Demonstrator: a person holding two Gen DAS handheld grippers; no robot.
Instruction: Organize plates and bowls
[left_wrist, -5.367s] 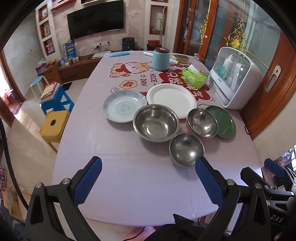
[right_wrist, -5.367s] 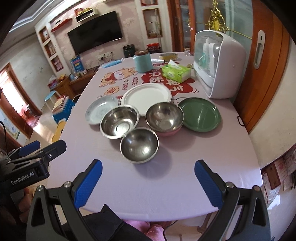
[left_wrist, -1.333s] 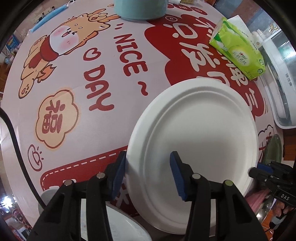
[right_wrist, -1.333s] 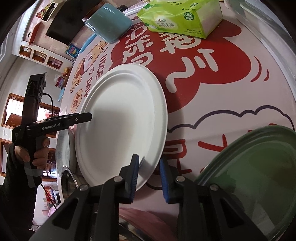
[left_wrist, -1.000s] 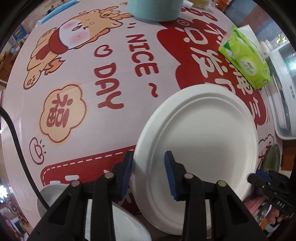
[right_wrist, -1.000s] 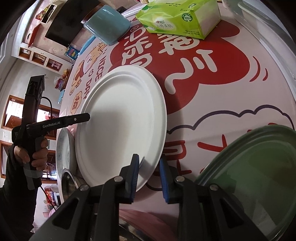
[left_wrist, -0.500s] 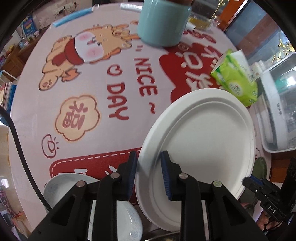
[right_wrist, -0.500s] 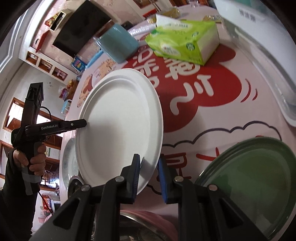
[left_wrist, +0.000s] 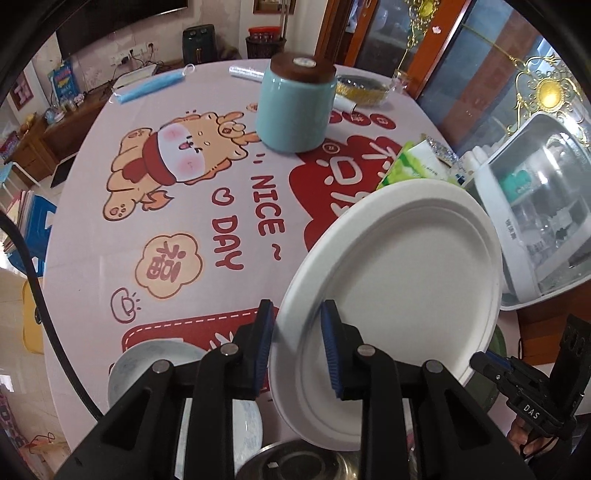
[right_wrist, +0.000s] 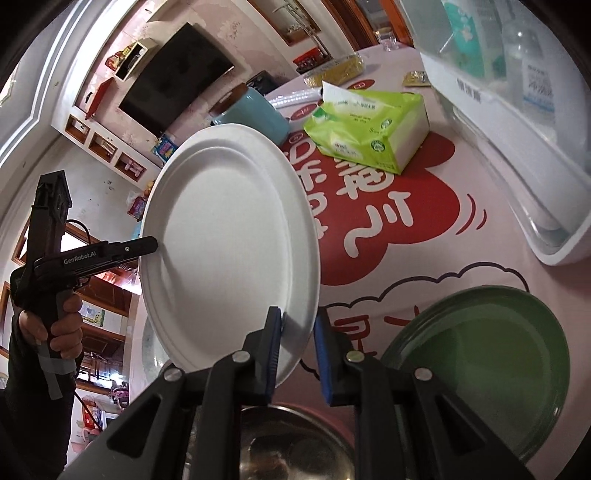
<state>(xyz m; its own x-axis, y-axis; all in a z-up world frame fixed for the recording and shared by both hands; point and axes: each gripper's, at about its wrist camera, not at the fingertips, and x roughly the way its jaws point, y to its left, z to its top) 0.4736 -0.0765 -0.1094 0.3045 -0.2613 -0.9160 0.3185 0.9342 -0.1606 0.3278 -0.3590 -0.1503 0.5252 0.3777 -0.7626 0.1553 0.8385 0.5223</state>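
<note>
White plate (left_wrist: 399, 280) held by both grippers, clear of the table (left_wrist: 110, 229).
Left gripper (left_wrist: 297, 347) and right gripper (right_wrist: 297, 352) jaws, narrow, each clamped its rim; green plate (right_wrist: 480, 373) lay right of the right jaws.

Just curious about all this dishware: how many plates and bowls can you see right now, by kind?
White plate: 1
Green plate: 1
Pale patterned plate: 1
Steel bowl: 1
Total: 4

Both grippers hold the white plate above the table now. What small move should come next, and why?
Probably carry the white plate sideways over the green plate and lower it there. The left gripper and right gripper pinch opposite rim edges, it hangs tilted off the table, and the green plate lies bare.
</note>
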